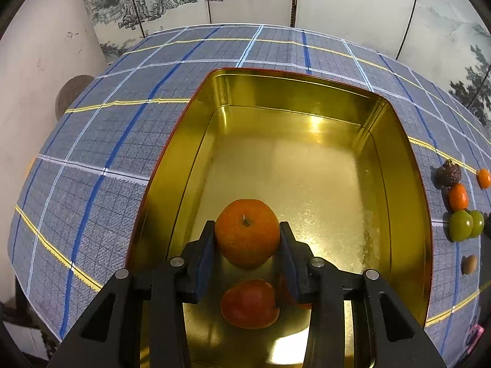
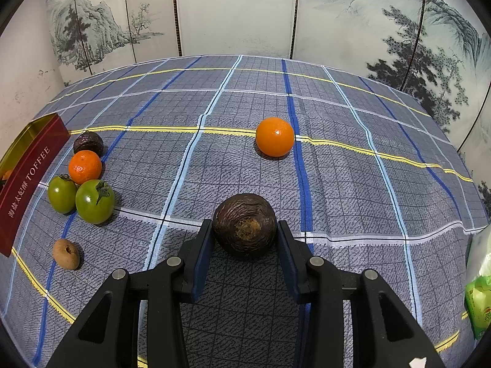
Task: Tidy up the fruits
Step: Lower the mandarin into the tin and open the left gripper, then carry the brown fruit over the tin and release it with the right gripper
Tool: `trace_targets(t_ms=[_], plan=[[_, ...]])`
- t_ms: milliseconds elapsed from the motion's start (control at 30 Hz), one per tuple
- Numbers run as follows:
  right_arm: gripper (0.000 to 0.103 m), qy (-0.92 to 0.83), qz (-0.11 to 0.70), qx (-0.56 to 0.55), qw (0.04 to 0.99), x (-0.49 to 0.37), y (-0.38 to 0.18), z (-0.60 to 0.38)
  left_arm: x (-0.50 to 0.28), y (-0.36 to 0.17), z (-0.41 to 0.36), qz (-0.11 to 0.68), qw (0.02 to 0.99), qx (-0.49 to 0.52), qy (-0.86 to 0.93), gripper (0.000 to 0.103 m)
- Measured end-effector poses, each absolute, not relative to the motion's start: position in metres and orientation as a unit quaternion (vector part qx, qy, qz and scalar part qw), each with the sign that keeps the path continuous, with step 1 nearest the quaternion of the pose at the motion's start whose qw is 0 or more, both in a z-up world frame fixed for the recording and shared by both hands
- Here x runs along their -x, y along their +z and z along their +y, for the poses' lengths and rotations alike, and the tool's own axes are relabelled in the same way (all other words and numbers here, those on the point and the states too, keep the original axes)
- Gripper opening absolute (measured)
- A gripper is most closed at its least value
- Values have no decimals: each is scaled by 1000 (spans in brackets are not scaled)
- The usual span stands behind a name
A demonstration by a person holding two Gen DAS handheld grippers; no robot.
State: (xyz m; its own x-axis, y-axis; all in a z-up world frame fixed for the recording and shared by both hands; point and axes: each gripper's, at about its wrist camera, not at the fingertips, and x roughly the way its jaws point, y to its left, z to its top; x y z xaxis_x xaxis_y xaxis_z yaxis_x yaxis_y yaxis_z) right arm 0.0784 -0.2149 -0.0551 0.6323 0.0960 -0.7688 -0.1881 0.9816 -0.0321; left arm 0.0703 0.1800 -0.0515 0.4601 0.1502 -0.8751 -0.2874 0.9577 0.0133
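Note:
My left gripper [image 1: 248,236] is shut on a tangerine [image 1: 247,232] and holds it over the gold inside of the toffee tin [image 1: 396,165]. A red fruit [image 1: 250,303] lies on the tin floor below it. My right gripper [image 2: 245,230] has its pads touching both sides of a dark brown wrinkled fruit [image 2: 245,224] that rests on the plaid cloth. The tin's red wall [image 2: 27,181] shows at the left of the right wrist view.
On the cloth by the tin lie a dark fruit [image 2: 88,142], a tangerine [image 2: 85,166], two green tomatoes [image 2: 94,201], and a small brown fruit [image 2: 66,254]. An orange [image 2: 274,136] sits further back. A green packet [image 2: 478,300] lies at the right edge. A painted screen stands behind.

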Motion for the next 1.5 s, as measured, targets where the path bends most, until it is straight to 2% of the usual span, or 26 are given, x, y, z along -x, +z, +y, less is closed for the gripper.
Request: trace_targets(t_ms=[433, 567, 700, 1200, 1500], plan=[[35, 78, 421, 56, 902, -78, -55, -215, -68, -51, 178, 501, 854, 60, 130, 43], [35, 78, 421, 56, 902, -78, -55, -214, -64, -47, 176, 494, 859, 61, 123, 48], [35, 74, 420, 60, 903, -77, -53, -214, -60, -41, 173, 484, 864, 53, 127, 60], [35, 86, 406, 57, 908, -68, -30, -192, -33, -13, 165, 448, 884, 56, 122, 62], [35, 165, 383, 57, 907, -54, -3, -131, -8, 6, 178, 427, 889, 84, 141, 63]])
